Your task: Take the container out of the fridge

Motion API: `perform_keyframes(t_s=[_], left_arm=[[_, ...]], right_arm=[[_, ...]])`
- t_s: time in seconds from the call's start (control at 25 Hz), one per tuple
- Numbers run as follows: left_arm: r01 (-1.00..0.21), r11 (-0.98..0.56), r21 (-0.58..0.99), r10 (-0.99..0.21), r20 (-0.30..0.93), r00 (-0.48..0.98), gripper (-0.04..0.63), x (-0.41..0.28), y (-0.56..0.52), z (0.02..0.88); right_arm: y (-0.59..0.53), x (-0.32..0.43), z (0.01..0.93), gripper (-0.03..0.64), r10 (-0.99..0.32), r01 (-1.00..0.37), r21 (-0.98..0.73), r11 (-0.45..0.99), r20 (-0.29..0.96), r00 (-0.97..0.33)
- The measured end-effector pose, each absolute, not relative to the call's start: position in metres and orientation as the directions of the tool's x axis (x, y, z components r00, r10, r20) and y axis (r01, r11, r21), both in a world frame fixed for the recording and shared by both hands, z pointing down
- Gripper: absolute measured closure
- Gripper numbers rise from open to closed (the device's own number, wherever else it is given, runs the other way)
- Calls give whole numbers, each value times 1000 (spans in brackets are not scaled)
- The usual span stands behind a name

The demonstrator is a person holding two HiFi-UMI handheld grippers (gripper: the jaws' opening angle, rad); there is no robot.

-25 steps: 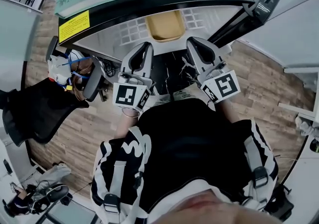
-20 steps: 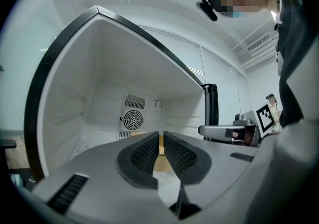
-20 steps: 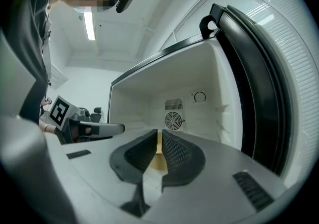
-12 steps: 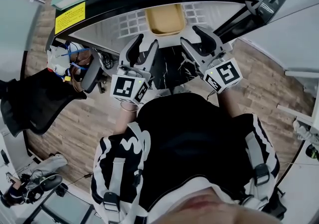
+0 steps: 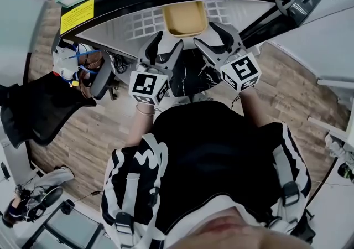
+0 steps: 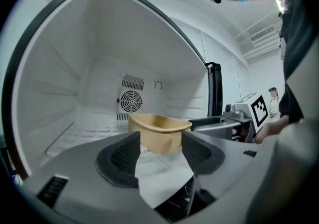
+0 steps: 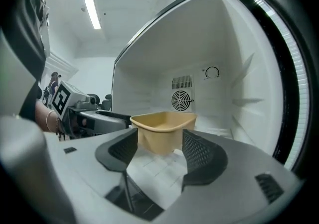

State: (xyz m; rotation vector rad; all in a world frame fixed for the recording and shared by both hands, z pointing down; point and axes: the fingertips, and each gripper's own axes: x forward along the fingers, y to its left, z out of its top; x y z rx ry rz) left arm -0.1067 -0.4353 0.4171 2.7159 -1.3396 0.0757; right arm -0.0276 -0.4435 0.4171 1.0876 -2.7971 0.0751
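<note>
Only gripper views reveal a fan [image 6: 131,101] behind the container [image 6: 159,131]; left gripper [image 5: 167,42], right gripper [image 5: 203,33] jaws just opened, empty.

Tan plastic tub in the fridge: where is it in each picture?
Head view: tan plastic tub at top centre.
Left gripper view: tub at centre.
Right gripper view: tub at centre.
Shared landmark: white gridded fridge floor beneath it.

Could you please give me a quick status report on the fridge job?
Left gripper and right gripper open, jaws just opened, nothing between them. Tan container on fridge floor, just ahead, not gripped. Nothing in the way.
</note>
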Motion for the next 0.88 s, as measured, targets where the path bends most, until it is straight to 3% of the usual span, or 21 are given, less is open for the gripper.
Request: perform_keyframes(t_s=[0.88], left_arm=[[-779, -627, 32, -766, 159, 623, 334, -91, -453, 440]], right_arm=[[-459, -42, 435, 344, -629, -641, -12, 767, 180, -756]])
